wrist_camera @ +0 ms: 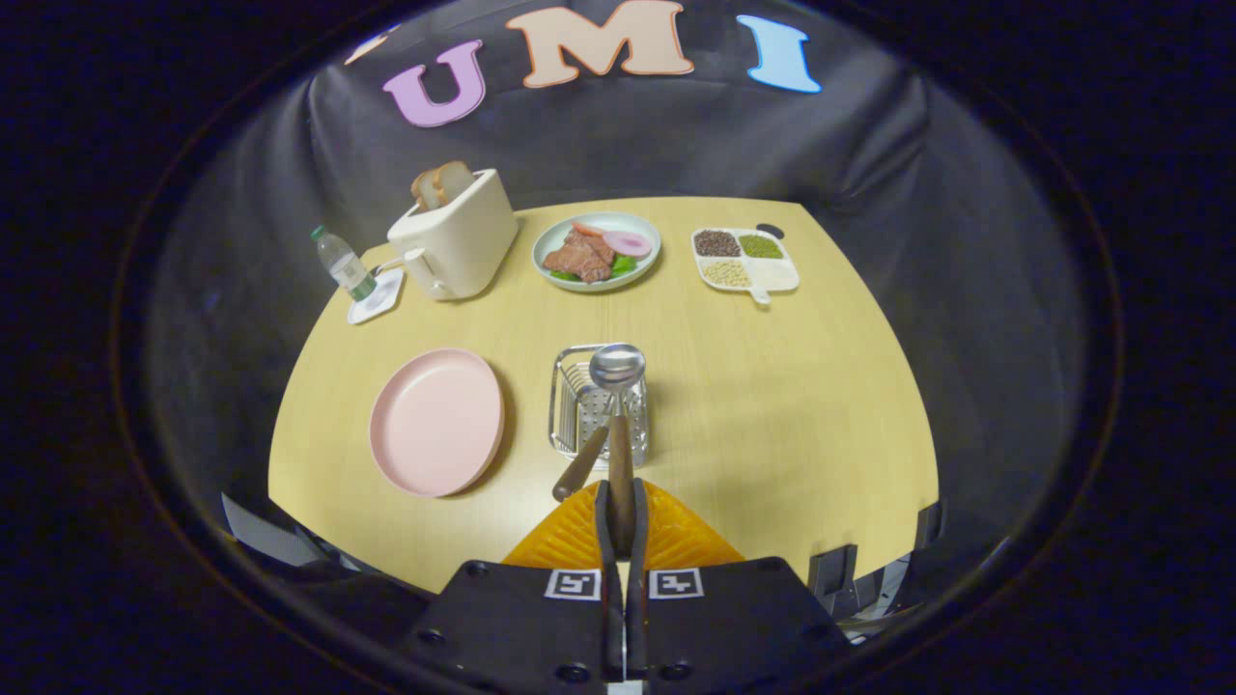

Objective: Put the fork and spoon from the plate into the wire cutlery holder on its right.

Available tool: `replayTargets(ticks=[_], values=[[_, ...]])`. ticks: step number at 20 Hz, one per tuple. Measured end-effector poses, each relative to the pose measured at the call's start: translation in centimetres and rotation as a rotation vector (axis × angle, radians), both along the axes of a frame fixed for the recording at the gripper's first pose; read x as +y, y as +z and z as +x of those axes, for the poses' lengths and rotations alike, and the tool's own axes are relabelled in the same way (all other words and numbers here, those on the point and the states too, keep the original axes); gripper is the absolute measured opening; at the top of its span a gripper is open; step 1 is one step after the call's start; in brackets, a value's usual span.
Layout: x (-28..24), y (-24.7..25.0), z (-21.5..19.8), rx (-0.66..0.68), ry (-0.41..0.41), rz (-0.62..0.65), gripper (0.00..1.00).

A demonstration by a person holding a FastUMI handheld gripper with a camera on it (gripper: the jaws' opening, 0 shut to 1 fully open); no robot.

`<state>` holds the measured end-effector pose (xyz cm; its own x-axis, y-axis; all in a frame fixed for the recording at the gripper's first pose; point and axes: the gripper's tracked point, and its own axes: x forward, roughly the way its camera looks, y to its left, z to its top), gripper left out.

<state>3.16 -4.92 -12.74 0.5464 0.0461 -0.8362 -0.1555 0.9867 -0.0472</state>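
Gripper (621, 521) clamps spoon (619, 405) (handle end hidden) above holder (570, 405).

The gripper (621, 516) clamps the spoon (618, 425) over the holder (570, 405) mid-table, the fork (579, 465) in it. The plate (436, 421) lies left; toaster (454, 236), bottle (340, 261), food plate (597, 251) and tray (745, 259) line the table's (772, 405) far edge.

Lighting's pretty even from overhead, the wooden table (772, 405) is bright while the cloth backdrop goes dim. Soft short shadows beside the pink plate (436, 421) and toaster (456, 235). Glare on the spoon (617, 366) bowl. Heavy fisheye bending toward the rim, edges slightly soft.
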Motion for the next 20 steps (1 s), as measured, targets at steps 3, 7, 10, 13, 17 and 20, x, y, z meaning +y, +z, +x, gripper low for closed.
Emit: replayTargets(ticks=[3, 7, 10, 13, 17, 20], values=[[0.0, -0.8, -0.4, 0.046, 0.024, -0.029, 0.05], [-0.7, -1.3, -0.1, 0.065, 0.021, -0.053, 0.09], [-0.2, -0.9, 0.4, 0.049, 0.010, -0.008, 0.13], [-0.5, -0.6, 0.6, 0.028, -0.012, 0.010, 0.36], [-0.9, -0.1, 0.3, -0.014, -0.022, -0.003, 0.99], [-0.8, 0.2, 0.1, -0.046, -0.030, 0.010, 0.99]])
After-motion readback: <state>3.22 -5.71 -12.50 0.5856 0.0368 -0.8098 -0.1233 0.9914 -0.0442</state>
